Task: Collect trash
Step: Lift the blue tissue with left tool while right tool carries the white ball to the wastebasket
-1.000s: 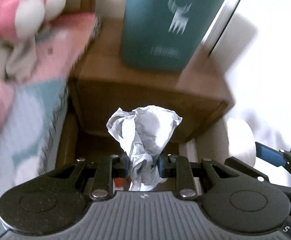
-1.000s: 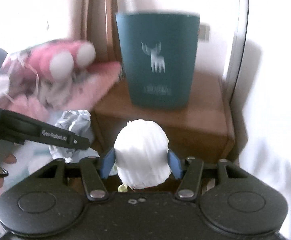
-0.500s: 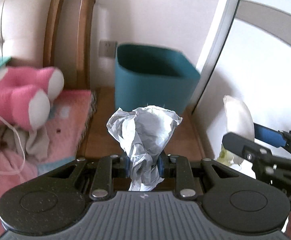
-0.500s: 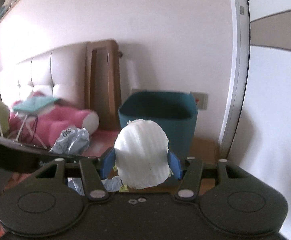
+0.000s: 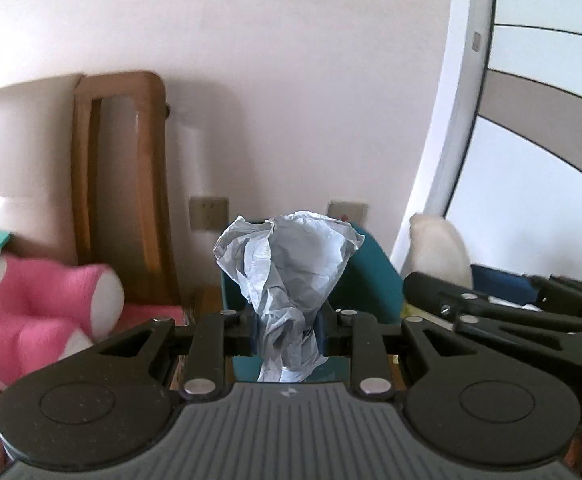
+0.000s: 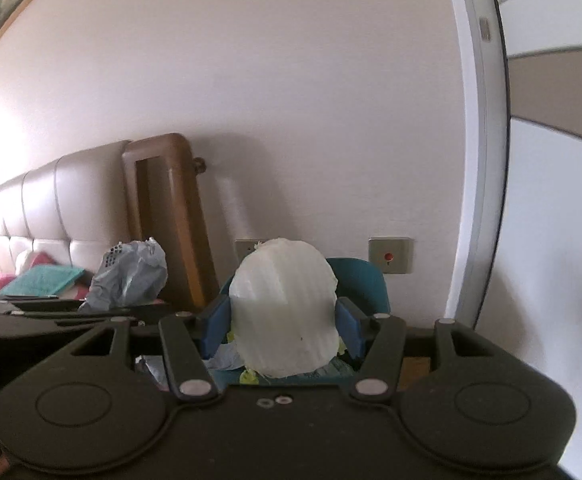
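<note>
Crumpled paper [image 5: 287,276], light and soft, pinched low in left gripper [image 5: 287,334], jaws narrow. Right gripper [image 6: 283,326], jaws wide, clamps white ribbed shell [image 6: 285,308], prob. brittle. Teal bin [image 5: 371,276] at 12 o'clock.

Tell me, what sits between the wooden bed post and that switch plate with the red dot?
In the right wrist view, another grey wall plate, partly hidden by the white ridged piece of trash, between the wooden bed post and the red-dot switch plate.

Bin [image 5: 375,280] behind crumpled paper [image 5: 287,276], plush toy [image 5: 39,312] left, wall sockets [image 5: 207,213] behind bin.
</note>
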### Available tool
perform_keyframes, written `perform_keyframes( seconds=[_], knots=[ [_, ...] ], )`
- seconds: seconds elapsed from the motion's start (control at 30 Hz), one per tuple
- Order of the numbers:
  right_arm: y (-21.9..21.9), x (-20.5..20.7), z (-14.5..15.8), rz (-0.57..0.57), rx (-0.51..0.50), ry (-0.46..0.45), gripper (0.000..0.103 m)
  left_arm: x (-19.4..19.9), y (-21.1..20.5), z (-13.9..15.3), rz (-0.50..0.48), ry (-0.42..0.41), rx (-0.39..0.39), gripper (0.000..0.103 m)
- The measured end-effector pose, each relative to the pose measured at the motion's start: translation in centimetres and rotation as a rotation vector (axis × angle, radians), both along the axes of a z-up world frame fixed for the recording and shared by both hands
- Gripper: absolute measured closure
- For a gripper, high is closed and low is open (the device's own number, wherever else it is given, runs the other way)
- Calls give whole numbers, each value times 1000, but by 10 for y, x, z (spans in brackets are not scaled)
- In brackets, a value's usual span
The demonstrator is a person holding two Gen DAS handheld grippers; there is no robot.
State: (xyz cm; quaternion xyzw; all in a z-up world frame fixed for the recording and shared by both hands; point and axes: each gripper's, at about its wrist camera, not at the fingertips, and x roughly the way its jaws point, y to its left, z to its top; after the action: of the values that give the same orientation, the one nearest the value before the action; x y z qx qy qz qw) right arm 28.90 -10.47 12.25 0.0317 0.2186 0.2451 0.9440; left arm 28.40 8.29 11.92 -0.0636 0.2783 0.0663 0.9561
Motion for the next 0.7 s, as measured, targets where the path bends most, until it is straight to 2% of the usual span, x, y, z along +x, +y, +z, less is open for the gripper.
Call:
perform_keyframes(
  seconds=[0.17,0.33,0.7],
  knots=[
    [11,44,-8,-29,-11,59,47,46,5,-5,-4,9,60,79],
    [18,76,-27,-50,-39,115,47,78,6,-22,-4,35,96,79],
    [19,107,-60,-72,-64,224,46,112,-3,-72,-46,137,124,79]
  ],
)
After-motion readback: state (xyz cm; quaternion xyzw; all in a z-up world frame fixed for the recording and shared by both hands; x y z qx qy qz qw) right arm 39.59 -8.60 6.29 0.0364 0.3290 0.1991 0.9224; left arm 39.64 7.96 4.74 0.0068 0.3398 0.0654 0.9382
